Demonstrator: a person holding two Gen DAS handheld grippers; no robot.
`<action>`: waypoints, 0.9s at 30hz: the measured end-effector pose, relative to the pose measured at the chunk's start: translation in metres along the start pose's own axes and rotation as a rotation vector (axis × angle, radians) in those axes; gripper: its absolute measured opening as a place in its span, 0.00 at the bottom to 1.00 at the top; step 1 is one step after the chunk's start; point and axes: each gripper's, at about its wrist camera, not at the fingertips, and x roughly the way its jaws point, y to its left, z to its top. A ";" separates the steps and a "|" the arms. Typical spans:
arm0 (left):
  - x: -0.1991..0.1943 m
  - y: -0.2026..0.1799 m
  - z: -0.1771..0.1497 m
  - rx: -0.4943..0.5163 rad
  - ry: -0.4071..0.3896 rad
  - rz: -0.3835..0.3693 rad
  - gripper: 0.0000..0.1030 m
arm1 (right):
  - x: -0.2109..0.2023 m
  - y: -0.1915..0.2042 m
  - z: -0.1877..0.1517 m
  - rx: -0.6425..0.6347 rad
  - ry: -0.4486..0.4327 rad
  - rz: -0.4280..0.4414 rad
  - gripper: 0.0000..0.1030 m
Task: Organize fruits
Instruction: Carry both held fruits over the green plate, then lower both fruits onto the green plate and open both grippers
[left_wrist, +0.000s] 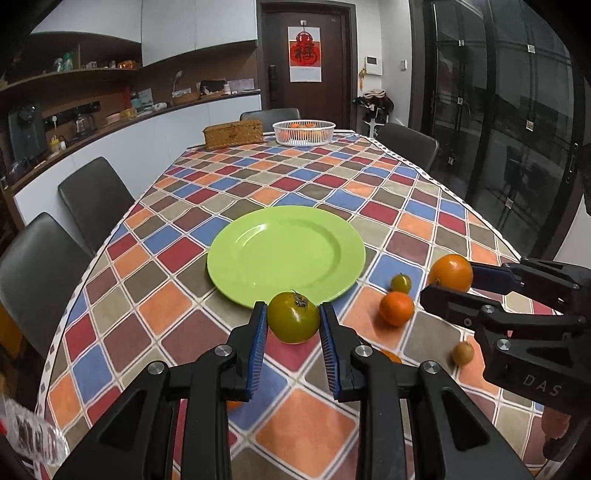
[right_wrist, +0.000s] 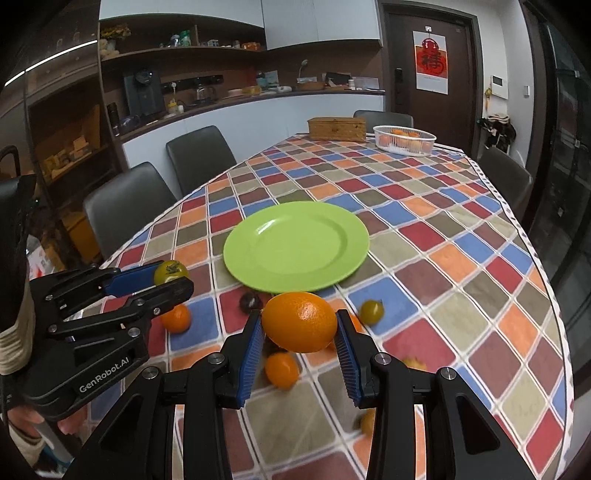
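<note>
**Both grippers loaded, near plate**

The left gripper (left_wrist: 293, 319) is clamped narrowly on a round green-yellow tomato (left_wrist: 293, 316), at the near rim of the round green plastic plate (left_wrist: 258, 273). The right gripper (right_wrist: 300, 326) grips a large round orange (right_wrist: 300, 321) between its blue pads, raised above the checkered tablecloth (right_wrist: 461, 266), before the plate. 2 small oranges (right_wrist: 176, 318) (right_wrist: 282, 370) lie on the cloth below.

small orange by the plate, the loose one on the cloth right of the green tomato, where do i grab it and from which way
Take the small orange across its widest middle, coming from above. It is round and sits alone on the tablecloth, so any pair of opposite sides works. Set the jaws left and right, because a small greenish fruit lies just behind it. Both grippers are full now, so probably unload one on the green plate first.
</note>
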 end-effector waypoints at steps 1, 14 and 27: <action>0.005 0.003 0.004 -0.002 0.006 -0.001 0.27 | 0.005 -0.001 0.006 0.000 0.004 0.008 0.39; 0.070 0.036 0.031 -0.062 0.138 -0.044 0.27 | 0.075 -0.002 0.049 -0.034 0.100 0.022 0.39; 0.121 0.042 0.033 -0.081 0.252 -0.054 0.27 | 0.139 -0.011 0.051 0.010 0.227 0.032 0.39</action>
